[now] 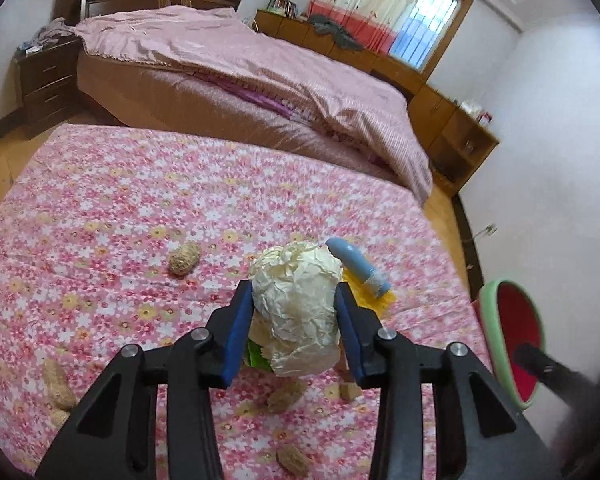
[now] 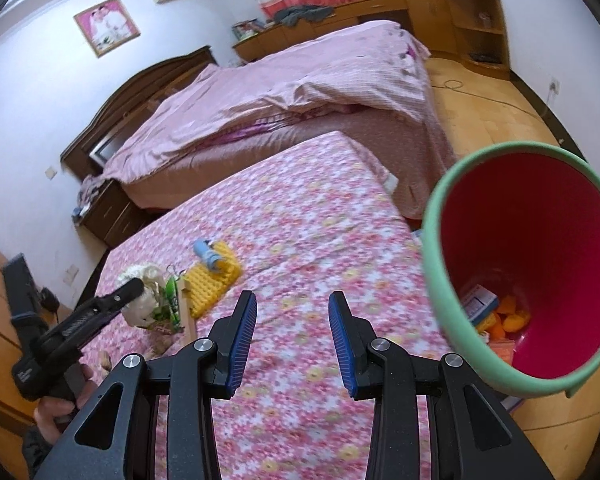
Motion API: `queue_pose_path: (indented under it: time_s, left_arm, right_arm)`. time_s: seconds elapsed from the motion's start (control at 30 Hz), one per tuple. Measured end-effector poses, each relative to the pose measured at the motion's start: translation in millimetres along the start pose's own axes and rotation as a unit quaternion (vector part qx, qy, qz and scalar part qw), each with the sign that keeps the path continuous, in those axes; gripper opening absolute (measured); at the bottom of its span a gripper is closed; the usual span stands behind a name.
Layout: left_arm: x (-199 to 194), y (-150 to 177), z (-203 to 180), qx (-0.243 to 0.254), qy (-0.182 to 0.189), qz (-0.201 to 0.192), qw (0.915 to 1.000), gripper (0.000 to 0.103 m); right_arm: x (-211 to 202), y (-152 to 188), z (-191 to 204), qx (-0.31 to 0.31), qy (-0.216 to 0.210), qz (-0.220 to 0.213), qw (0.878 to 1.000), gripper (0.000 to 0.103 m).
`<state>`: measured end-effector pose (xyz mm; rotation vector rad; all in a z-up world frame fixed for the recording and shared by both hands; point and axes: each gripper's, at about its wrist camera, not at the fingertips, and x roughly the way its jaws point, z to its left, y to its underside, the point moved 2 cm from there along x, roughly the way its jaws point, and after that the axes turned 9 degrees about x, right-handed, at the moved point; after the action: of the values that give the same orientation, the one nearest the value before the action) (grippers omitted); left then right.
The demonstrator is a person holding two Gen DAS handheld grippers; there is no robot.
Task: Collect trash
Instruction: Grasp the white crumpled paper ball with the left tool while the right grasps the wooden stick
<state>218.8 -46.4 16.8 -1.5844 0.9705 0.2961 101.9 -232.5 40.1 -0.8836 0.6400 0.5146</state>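
My left gripper (image 1: 294, 300) is shut on a crumpled cream paper ball (image 1: 296, 296), held just above the floral table cover (image 1: 120, 208). The ball also shows in the right wrist view (image 2: 140, 296), with the left gripper (image 2: 130, 286) around it. Peanut shells (image 1: 185, 258) lie on the cover around it. My right gripper (image 2: 292, 320) is open and empty over the cover. The red bin with a green rim (image 2: 432, 248) stands at the table's right side, with trash inside; it also shows in the left wrist view (image 1: 490, 320).
A blue tube (image 1: 358, 266) lies on a yellow mat (image 2: 216, 280) beyond the ball. A green wrapper (image 2: 172, 296) and a wooden stick (image 2: 188, 312) lie beside the ball. A bed with a pink quilt (image 1: 260, 80) stands behind the table.
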Motion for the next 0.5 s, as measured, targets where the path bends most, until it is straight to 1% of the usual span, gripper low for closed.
queue_pose_path:
  time_s: [0.07, 0.17, 0.27, 0.33, 0.5]
  left_arm:
    - [-12.5, -0.9, 3.3, -0.009, 0.007, -0.013, 0.9999, 0.042]
    - [-30.6, -1.5, 8.6, -0.020, 0.008, -0.027, 0.9994, 0.042]
    - [-44.5, 1.8, 18.9, -0.025, -0.010, -0.035, 0.9990, 0.042]
    - [-53.2, 6.6, 28.2, -0.030, -0.030, -0.038, 0.9984, 0.042]
    - [-63.3, 16.5, 46.1, -0.039, -0.061, -0.044, 0.9964, 0.042]
  right_arm:
    - [7.2, 1.4, 8.2, -0.005, -0.006, 0.007, 1.000, 0.038]
    - [22.2, 6.3, 23.1, -0.014, -0.019, 0.023, 0.999, 0.038]
    - [36.6, 11.7, 36.9, -0.023, -0.030, 0.037, 0.999, 0.038]
    - [45.1, 16.3, 46.2, -0.030, -0.037, 0.047, 0.998, 0.038]
    - [62.9, 27.3, 68.1, -0.053, -0.048, 0.069, 0.995, 0.038]
